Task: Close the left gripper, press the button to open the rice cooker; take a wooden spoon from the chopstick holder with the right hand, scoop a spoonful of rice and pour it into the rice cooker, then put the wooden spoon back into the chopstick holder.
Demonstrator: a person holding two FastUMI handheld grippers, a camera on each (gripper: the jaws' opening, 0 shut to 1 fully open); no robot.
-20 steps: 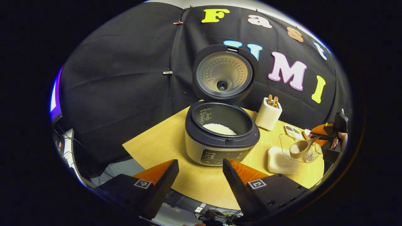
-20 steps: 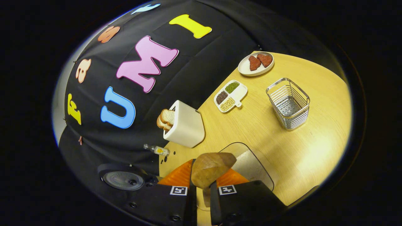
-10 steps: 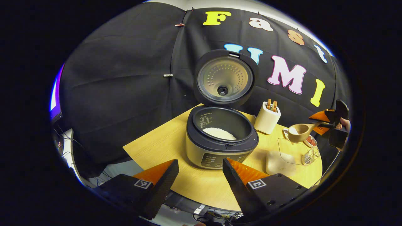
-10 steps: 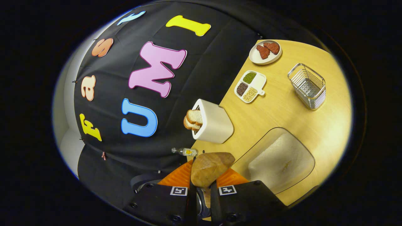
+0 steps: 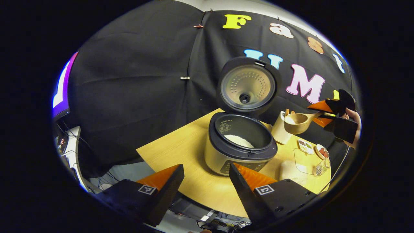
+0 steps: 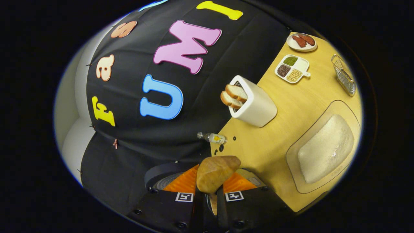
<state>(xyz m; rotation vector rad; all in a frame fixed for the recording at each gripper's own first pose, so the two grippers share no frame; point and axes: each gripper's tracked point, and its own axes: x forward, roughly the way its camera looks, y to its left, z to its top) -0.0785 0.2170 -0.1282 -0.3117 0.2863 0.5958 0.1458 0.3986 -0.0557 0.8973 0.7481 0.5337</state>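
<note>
The rice cooker [image 5: 241, 152] stands open on the table with its lid [image 5: 247, 85] upright and white rice in the pot. My left gripper [image 5: 206, 166] hovers open in front of it, nothing between its fingers. To the cooker's right and above the table, my right gripper [image 5: 318, 114] is shut on the handle of the wooden spoon [image 5: 296, 123], whose bowl holds some rice. In the right gripper view the spoon [image 6: 216, 173] juts out from the right gripper [image 6: 209, 191], with the cooker's lid [image 6: 160, 173] partly hidden behind the fingers. The wire chopstick holder [image 6: 344, 79] stands far right.
A clear container of rice [image 6: 325, 149] lies on the wooden table [image 6: 275, 136]. A white toaster with bread [image 6: 255, 103], a divided dish of beans [image 6: 292, 68], a plate of meat [image 6: 301, 42] and a small bottle [image 6: 213, 138] stand along the back.
The right gripper has lifted the rice-filled spoon out of the clear container and carried it up and toward the cooker. The left gripper stays open and has drifted slightly left.
</note>
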